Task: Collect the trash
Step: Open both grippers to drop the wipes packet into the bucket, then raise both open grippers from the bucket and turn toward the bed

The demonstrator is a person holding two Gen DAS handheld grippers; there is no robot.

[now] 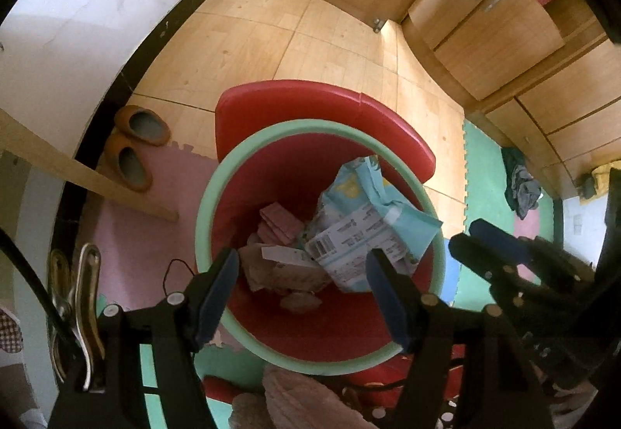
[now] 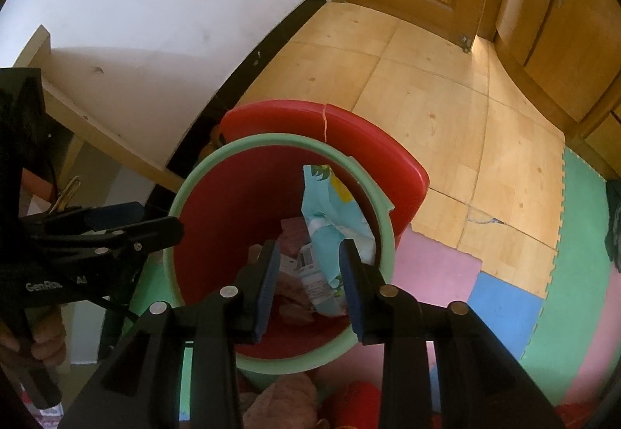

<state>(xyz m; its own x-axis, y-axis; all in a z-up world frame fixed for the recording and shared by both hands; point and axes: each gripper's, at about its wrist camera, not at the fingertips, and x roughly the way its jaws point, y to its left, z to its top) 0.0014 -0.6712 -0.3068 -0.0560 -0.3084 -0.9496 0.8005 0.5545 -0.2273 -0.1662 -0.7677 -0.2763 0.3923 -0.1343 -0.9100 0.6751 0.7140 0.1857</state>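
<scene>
While both claws are hanging over the bin, pointing steeply down into it, nothing is sitting between either pair of pads. The bin, red inside with a green rim, is standing on the foam mat beside the wood floor, its red lid tipped open behind it. Inside, the trash is lying in a heap at the bottom: a pale blue wrapper leaning against the far-right wall, long axis running from the rim down toward the middle, pink scraps and crumpled paper beside it.

The left claw is standing wide open and empty, the heap showing straight below through its gap. The right claw is standing partly open, also empty; in its view the wrapper's lower end is showing in the gap, but deeper down, not touched as far as I can tell. So the wrapper is looking dropped already. Judging from this, the right claw is nearer to it, and both look free to go for more trash. Slippers are sitting by the wall, a dark cloth on the mat by the cabinets.
</scene>
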